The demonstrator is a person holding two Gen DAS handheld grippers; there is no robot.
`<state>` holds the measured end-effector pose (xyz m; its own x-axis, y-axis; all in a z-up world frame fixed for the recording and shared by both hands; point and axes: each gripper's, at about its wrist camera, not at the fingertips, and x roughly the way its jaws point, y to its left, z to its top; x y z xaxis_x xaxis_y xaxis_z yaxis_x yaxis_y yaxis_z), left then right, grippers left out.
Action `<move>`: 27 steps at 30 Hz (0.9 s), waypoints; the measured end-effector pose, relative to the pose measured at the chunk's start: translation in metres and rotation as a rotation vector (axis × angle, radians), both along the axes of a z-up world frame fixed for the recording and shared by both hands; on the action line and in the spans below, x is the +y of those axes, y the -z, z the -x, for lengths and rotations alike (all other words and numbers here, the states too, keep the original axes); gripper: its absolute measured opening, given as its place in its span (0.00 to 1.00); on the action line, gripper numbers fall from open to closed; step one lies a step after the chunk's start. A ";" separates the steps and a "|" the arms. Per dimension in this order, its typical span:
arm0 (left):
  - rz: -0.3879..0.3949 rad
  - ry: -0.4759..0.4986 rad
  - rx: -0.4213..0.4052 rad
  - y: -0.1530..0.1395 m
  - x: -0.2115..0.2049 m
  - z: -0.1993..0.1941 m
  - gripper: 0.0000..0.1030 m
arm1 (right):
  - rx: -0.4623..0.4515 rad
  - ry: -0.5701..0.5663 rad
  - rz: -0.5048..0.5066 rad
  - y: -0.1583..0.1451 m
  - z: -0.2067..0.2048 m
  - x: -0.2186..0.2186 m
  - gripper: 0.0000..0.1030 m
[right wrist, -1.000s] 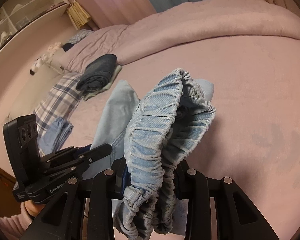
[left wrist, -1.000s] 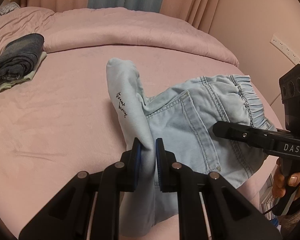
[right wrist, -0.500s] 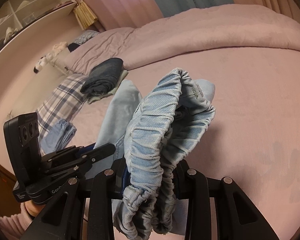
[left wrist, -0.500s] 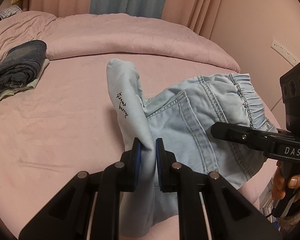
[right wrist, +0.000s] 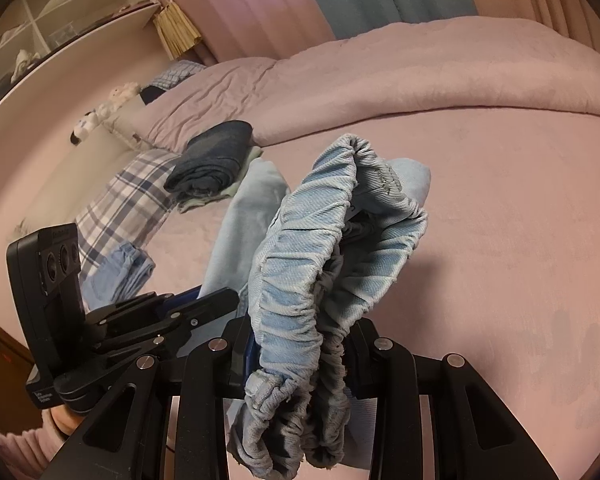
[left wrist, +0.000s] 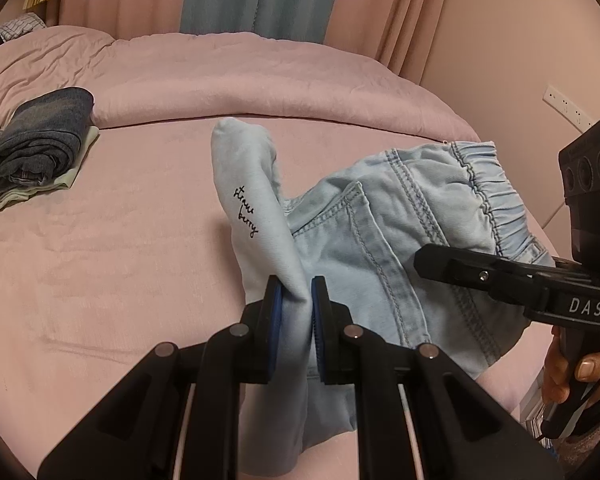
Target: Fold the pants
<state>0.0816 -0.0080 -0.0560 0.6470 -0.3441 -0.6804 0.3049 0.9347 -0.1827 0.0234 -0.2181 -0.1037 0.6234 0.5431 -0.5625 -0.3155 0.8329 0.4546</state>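
The light blue denim pants [left wrist: 364, 240] are held above the pink bed [left wrist: 120, 260]. My left gripper [left wrist: 295, 304] is shut on the pale leg end, which bears the script "strawberry" [left wrist: 246, 216]. My right gripper [right wrist: 300, 344] is shut on the gathered elastic waistband [right wrist: 300, 272], which bunches up in front of its camera. The right gripper also shows at the right of the left wrist view [left wrist: 480, 276], clamped by the waistband [left wrist: 488, 188]. The left gripper shows at the left of the right wrist view [right wrist: 188, 312].
A folded dark denim stack [left wrist: 40, 136] lies on a pale cloth at the bed's left. A plaid cloth [right wrist: 128, 200] and another light blue garment [right wrist: 116, 276] lie beyond it. A rolled pink duvet [left wrist: 240, 76] runs along the back. A wall [left wrist: 520, 40] stands at the right.
Both grippers have lifted slightly with the pants still held. The bed and the dark stack sit lower in both views. Both grips are unchanged.
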 end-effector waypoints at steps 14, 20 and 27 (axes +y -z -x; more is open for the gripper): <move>-0.010 -0.002 -0.001 -0.003 0.000 -0.007 0.12 | -0.002 0.002 0.000 -0.001 0.000 0.003 0.35; -0.009 -0.005 0.000 -0.003 -0.001 -0.007 0.12 | -0.003 0.004 0.003 -0.002 0.002 0.004 0.35; -0.011 -0.004 0.002 -0.003 -0.002 -0.007 0.12 | -0.001 0.008 0.000 -0.002 0.003 0.005 0.35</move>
